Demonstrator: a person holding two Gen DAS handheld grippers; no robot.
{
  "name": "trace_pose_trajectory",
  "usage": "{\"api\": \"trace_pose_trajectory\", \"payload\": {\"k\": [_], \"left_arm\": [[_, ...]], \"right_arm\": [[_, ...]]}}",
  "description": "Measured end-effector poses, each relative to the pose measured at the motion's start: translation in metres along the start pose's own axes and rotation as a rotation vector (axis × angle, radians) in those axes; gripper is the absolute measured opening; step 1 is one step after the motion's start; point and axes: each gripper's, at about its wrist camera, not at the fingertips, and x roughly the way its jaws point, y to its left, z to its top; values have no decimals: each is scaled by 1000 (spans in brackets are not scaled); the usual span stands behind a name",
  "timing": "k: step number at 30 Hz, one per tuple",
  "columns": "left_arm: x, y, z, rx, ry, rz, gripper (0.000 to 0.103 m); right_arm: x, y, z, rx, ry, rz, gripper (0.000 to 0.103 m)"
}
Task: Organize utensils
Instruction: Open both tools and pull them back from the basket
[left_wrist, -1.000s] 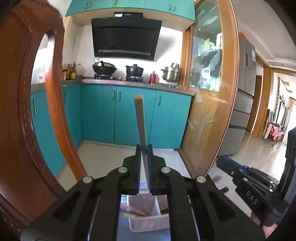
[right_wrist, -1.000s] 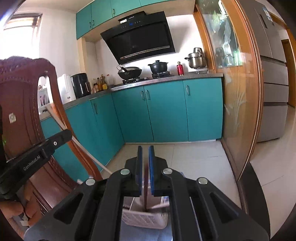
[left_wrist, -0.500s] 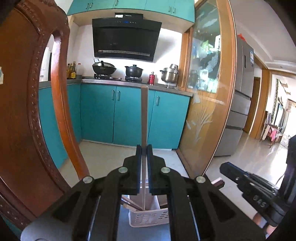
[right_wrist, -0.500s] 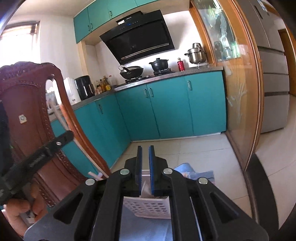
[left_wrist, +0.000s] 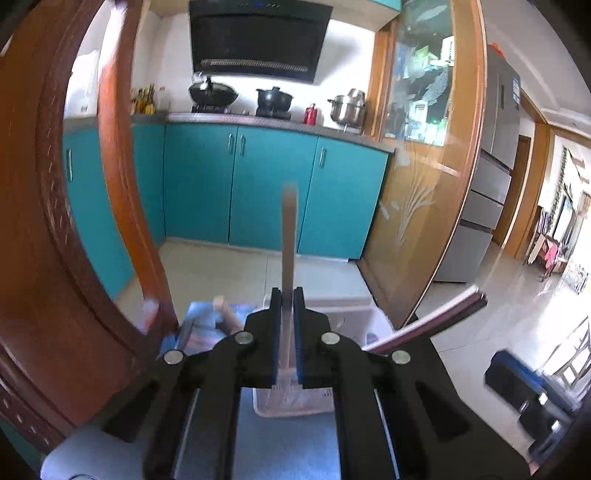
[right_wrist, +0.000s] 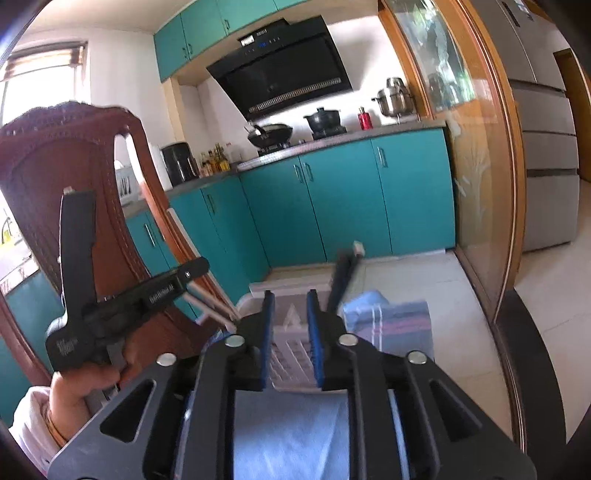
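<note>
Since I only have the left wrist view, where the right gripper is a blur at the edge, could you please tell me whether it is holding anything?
Observer: No. The right gripper has just been opening, with nothing between its pads; only the white basket shows beyond the gap.
Operator: And the dark utensil slanting in on my right?
Observer: The dark utensil has a pale tip on top and leans up past the right gripper's right finger; its lower end is hidden.
Operator: How does my stick look from there?
Observer: The pale stick slants up out of the left gripper, across the chair back.
</note>
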Motion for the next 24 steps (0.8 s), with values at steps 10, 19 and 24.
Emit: {"api": "trace_pose_trajectory", "payload": {"k": [10,19,24], "left_arm": [[-81,-3,-111,87,-72,131,82],[-135,-8,-143,216,-168,209,100],[-122,5,-157,123,-36,191,100]], "right_arm": [[-11,-31,-80,-12,113,-208,64],[-65,7,-106,-219,-102,-295,100],[-75,26,-115,-280,-153,-331,100]]}}
